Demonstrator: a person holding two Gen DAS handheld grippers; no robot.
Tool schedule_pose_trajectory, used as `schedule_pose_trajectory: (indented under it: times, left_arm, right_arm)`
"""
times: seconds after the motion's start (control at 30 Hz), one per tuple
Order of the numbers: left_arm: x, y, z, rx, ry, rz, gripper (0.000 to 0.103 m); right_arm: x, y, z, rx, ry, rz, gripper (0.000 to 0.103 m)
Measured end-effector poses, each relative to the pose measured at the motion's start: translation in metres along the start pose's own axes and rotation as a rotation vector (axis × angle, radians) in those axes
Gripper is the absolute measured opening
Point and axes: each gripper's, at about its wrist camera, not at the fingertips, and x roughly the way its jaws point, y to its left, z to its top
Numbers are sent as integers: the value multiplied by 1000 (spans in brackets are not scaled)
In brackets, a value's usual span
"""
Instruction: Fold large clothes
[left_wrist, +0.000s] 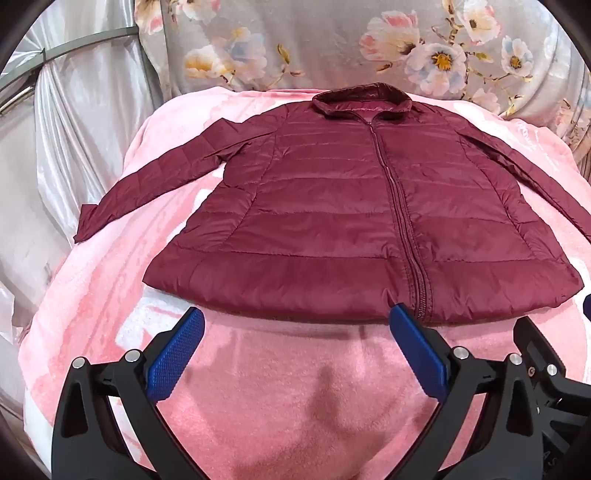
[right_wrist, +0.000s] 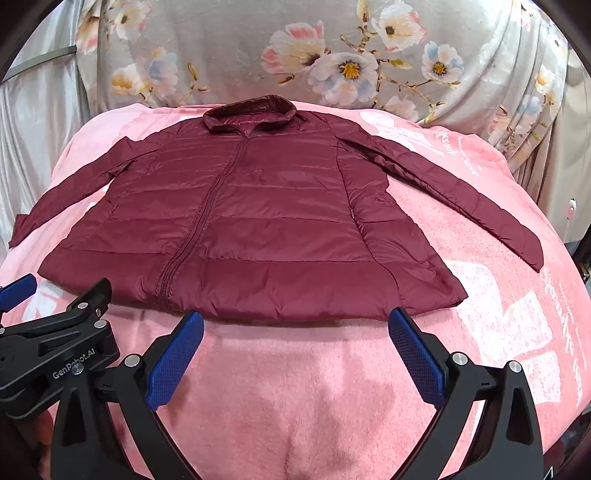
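Left wrist view: maroon puffer jacket lies flat, front up, zipped, across centre of frame on a pink blanket. Collar at top centre, hem running across the lower middle. One sleeve stretches out to mid-left, cuff near the blanket's edge; the other runs off the right edge. Left gripper at bottom centre, jaws wide apart, holding nothing. Blue pads sit just short of the hem, no contact that I can see; right-side tip is close by the zip's bottom end. Floral fabric behind, top of frame.

Right wrist view: same jacket fills the middle, collar top centre, hem just above the tips. Right gripper at bottom centre, jaws also spread wide, empty. Hem's corner sits right of the right-side tip; far sleeve runs to mid-right, cuff lying on the blanket. Left gripper's body shows at lower left.

Handling, my guess: light, soft, puffy, w/ slick nylon shell, so it'll slide on itself and spring back from folds; thin edges could slip from a shallow pinch. Best holds prob. cuffs and shoulder seams for turning sleeves in, then hem corners to fold the body up. Bite deep, incl. a quilted seam.
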Motion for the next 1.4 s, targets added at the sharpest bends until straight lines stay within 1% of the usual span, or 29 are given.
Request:
schedule_pose_trajectory:
  times: [0.3,0.33,0.37,0.53,0.57,0.63,0.73,0.77,0.97,1.0,1.3,1.33,1.4]
  left_arm:
    - [-5,3,1,-3,-5,-1,97]
    - [-6,4,1,-3,-6,-1,97]
    - [-10,1,6,-4,-7,0,97]
    - [-13,1,13,-6,-2,-3,97]
    - [-14,1,14,-6,-1,-3,97]
    - [-10,2,7,-5,-12,-2,97]
    - [-11,1,6,-6,-15,0,97]
    - [-11,3,5,-6,-16,-1,97]
    - [-15,2,5,-7,-21,0,97]
    - [-14,3,4,-6,-22,1,97]
    - [-14,3,4,-8,-24,-1,97]
    - [-15,3,4,-8,-23,-2,97]
    - [-14,3,4,-8,-23,-1,97]
  right_arm:
    - [-3,-2,-2,0,-5,-1,98]
    - [-7,-3,1,0,-5,-2,98]
    - [-7,-4,1,0,-6,-2,98]
    - [-8,-1,7,-2,-6,-3,98]
    - [-8,-1,1,-1,-11,-3,98]
    - [-8,0,0,-2,-12,-3,98]
    - [-10,1,1,-2,-13,-4,98]
    - [-12,-3,-3,-1,-15,-4,98]
    - [-13,-2,3,-2,-15,-5,98]
    - [-19,-3,-5,-2,-24,-3,98]
    - [-21,-2,7,-1,-25,-5,98]
    - [-16,-3,0,-1,-26,-4,98]
    - [-16,-3,-1,-1,-26,-2,98]
